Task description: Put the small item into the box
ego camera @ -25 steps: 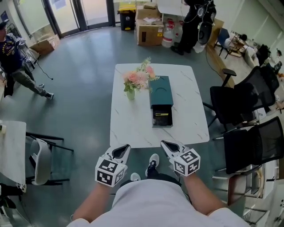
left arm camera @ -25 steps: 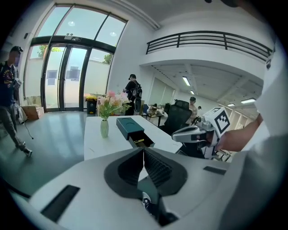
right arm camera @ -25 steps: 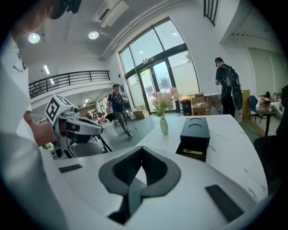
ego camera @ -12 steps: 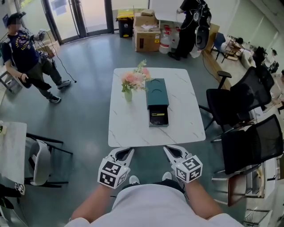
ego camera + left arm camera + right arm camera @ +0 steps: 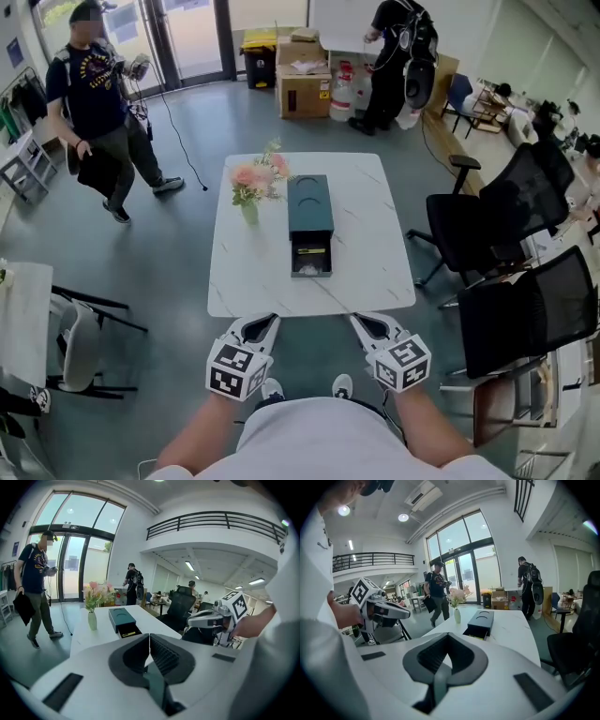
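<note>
White table [image 5: 367,251], box [image 5: 310,208] drawer open, gripper views reveal balcony [image 5: 211,520]

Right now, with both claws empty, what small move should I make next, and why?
Probably step up to the table. Both the left claw and right claw are shut, hold nothing and hang short of its near edge, while the box with its open drawer sits mid-table.

Open-plan office w/ lobby-type entrance, 2 levels. Evidence: black mesh office chairs [image 5: 502,202] w/ armrests near a white marble-look table [image 5: 375,244]; tall glass entrance doors [image 5: 178,37]; cardboard boxes [image 5: 302,89] nr them; mezzanine railing [image 5: 211,522] overhead; ceiling strip lights [image 5: 190,566]; cluttered desks [image 5: 487,98] far right; grey floor [image 5: 178,253].
</note>
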Demonstrator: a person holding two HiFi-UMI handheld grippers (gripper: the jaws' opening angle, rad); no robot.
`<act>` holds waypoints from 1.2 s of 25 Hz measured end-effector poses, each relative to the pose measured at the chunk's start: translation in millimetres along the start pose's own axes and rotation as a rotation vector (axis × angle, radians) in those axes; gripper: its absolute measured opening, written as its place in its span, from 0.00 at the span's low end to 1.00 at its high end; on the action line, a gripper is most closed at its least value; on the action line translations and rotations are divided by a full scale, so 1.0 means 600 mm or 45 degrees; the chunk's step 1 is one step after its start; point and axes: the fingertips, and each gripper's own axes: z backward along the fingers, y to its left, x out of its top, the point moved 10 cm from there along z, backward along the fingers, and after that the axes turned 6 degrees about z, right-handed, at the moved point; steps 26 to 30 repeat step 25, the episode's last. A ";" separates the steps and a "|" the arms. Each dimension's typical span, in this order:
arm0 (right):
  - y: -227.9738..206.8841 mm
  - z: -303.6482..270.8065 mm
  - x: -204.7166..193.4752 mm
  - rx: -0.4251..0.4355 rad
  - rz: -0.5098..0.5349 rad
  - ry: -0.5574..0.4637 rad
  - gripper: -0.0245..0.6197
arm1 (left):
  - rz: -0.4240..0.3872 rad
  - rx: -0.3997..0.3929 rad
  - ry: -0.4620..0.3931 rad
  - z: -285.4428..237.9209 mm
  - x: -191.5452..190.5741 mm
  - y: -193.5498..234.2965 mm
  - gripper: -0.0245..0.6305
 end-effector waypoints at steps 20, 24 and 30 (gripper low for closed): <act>-0.009 0.013 -0.011 0.007 -0.037 -0.047 0.06 | -0.052 -0.003 0.036 -0.017 0.010 -0.024 0.06; -0.011 0.014 -0.014 0.005 -0.041 -0.042 0.06 | -0.052 -0.003 0.038 -0.020 0.010 -0.024 0.06; -0.011 0.014 -0.015 0.005 -0.042 -0.040 0.06 | -0.052 -0.003 0.038 -0.020 0.010 -0.025 0.06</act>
